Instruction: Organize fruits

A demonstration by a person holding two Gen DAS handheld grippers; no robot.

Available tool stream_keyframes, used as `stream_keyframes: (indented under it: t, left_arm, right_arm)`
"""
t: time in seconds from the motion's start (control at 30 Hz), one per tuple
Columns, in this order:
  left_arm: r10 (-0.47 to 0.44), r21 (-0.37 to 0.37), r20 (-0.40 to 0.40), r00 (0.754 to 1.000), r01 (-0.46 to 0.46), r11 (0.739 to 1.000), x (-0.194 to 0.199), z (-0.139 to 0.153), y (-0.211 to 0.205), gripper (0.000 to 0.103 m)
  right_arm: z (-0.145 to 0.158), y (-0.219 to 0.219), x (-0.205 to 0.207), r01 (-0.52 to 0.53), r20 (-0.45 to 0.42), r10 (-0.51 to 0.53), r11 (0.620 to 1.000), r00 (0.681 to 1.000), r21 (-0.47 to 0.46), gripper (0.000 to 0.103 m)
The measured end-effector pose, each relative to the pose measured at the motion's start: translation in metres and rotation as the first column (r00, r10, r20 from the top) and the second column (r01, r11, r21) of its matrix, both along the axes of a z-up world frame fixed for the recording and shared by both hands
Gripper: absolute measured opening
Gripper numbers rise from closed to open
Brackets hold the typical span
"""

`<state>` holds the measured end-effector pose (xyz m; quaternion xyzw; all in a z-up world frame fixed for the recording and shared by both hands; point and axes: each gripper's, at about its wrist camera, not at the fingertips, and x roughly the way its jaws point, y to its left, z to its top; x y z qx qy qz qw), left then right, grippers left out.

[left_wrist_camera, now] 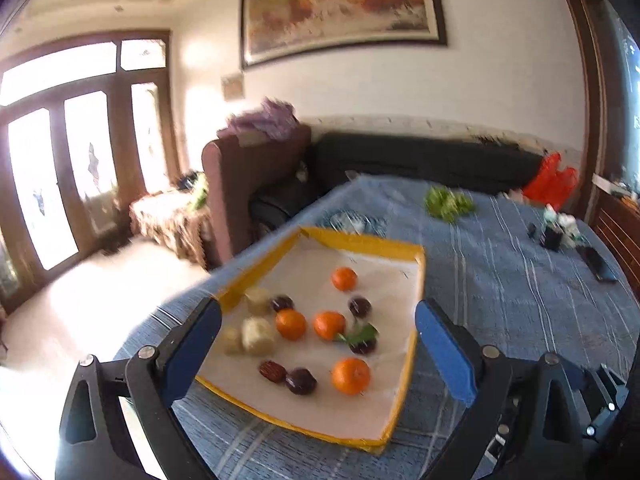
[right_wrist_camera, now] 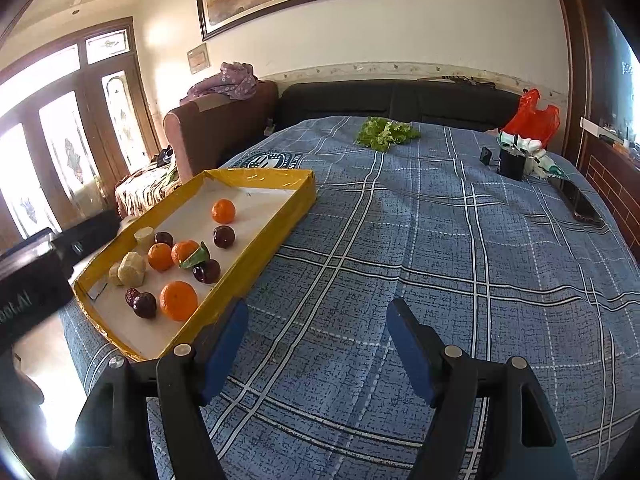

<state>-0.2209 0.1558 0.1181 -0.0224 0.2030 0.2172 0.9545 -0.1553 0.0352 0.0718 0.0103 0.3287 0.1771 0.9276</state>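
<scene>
- Here, the fruits lie all inside a shallow yellow tray (right_wrist_camera: 256, 236) with a white lining, which stands near the left edge of a table covered by a blue checked cloth (right_wrist_camera: 440, 280).
- In the tray are four oranges, one of them (right_wrist_camera: 178, 300) near the front, another (right_wrist_camera: 223, 211) alone toward the far end, and two in the middle side by side.
- Dark red fruits, perhaps dates or plums (right_wrist_camera: 224, 236), are scattered among the oranges, and three pale peeled pieces (right_wrist_camera: 131, 268) are gathered along the left wall.
- The kinds are mixed and not sorted in groups; a green leaf (right_wrist_camera: 195, 258) rests against one middle orange.
- The left gripper (left_wrist_camera: 318, 340) hovers above the tray with its jaws spread wide and nothing between them, probably so that it can come down around one fruit.
- The right gripper (right_wrist_camera: 316, 344) hangs over the bare cloth, just beside the tray's right wall, also with the jaws spread apart and holding nothing; it seems to wait out of the way.
- All fruit in the tray could be the collected result, or a mix before sorting; the pictures do not settle which.
- Far back on the cloth lie green lettuce (right_wrist_camera: 386, 132), a red bag (right_wrist_camera: 534, 118) and a black cup (right_wrist_camera: 512, 166), well apart from the tray.
</scene>
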Motion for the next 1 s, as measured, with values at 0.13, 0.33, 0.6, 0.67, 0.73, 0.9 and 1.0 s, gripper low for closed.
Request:
stream_keyframes:
  t: [0.13,0.33,0.6,0.67,0.73,0.9,1.0]
  left_arm:
    - [0.089,0.047,0.068,0.994,-0.093,0.995,-0.017,0.009,0.001,0.103]
    - [0.079,-0.032,0.024,0.997,-0.078,0.996,-0.015,0.004,0.018,0.103]
    - [0.011,-0.077,-0.061,0.998,-0.016,0.997,-0.003,-0.010,0.020,0.103]
    - [0.003,-0.085,-0.067,0.998,-0.008,0.996,-0.002,-0.011,0.021,0.103]
    - [-0.003,-0.094,-0.074,0.997,-0.004,0.996,0.000,-0.012,0.023,0.103]
    - [-0.035,-0.142,-0.095,0.995,0.021,0.990,0.002,-0.018,0.029,0.103]
    - [-0.050,-0.164,-0.114,0.992,0.031,0.986,0.006,-0.022,0.031,0.103]
  right_arm:
    - [0.002,0.005,-0.004,-0.017,0.014,0.017,1.000,1.000,-0.010,0.077]
    - [0.003,0.015,-0.007,-0.042,0.024,0.042,0.999,0.999,-0.029,0.080]
    - [0.005,0.024,-0.012,-0.055,0.038,0.057,0.997,0.998,-0.057,0.085]
    - [0.005,0.026,-0.012,-0.059,0.038,0.061,0.996,0.997,-0.062,0.086]
    - [0.005,0.028,-0.012,-0.061,0.038,0.064,0.996,0.997,-0.067,0.086]
    - [0.002,0.033,-0.013,-0.068,0.036,0.072,0.994,0.997,-0.083,0.087]
    - [0.002,0.037,-0.014,-0.072,0.040,0.077,0.993,0.996,-0.096,0.087]
